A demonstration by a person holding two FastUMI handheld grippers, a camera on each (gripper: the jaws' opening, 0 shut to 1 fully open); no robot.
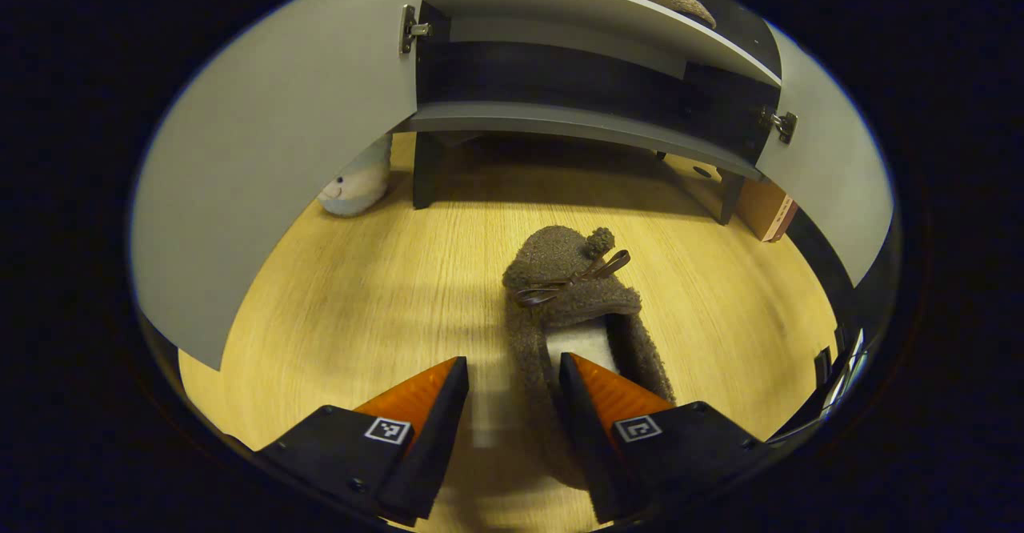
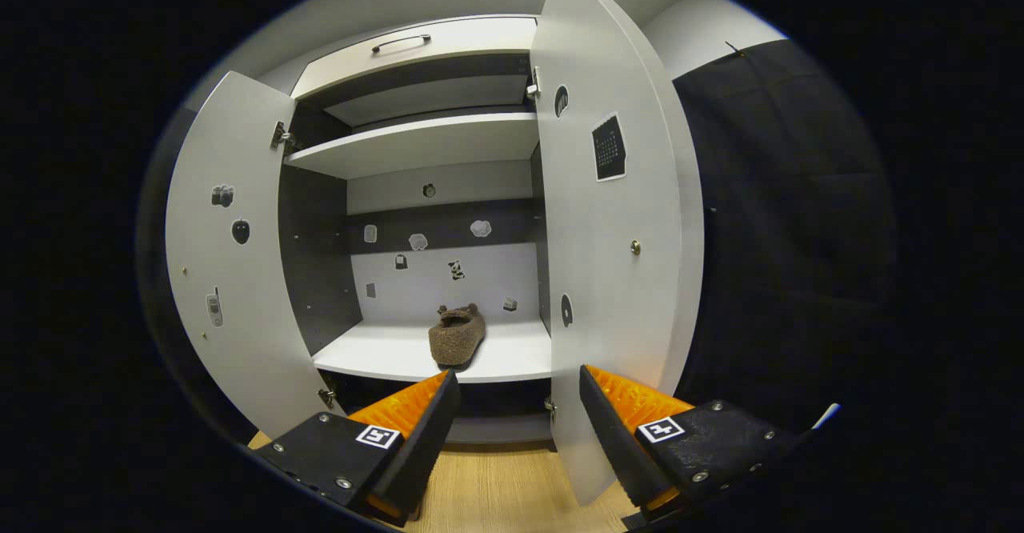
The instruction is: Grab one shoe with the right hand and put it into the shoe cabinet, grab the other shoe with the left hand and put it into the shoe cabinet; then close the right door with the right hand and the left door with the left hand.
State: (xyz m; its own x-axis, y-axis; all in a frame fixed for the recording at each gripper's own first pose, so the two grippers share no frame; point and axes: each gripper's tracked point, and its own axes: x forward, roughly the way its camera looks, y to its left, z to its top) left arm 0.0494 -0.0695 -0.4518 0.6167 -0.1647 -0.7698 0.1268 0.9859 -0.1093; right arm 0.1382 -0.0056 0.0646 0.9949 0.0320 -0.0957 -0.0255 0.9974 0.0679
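Observation:
On the wooden floor lies a brown fuzzy slipper with a bow, its toe toward the shoe cabinet. My left gripper is open and low over the slipper's heel end. One finger sits in the slipper's opening and the other outside its left wall. A second brown slipper rests on the cabinet's lower shelf, also seen as the slipper at the top. My right gripper hangs open and empty before the cabinet, near the open right door.
Both cabinet doors stand wide open: left door and right door. A pale plush toy lies by the cabinet's left leg. A cardboard box stands at its right. A black cloth wall hangs beyond the right door.

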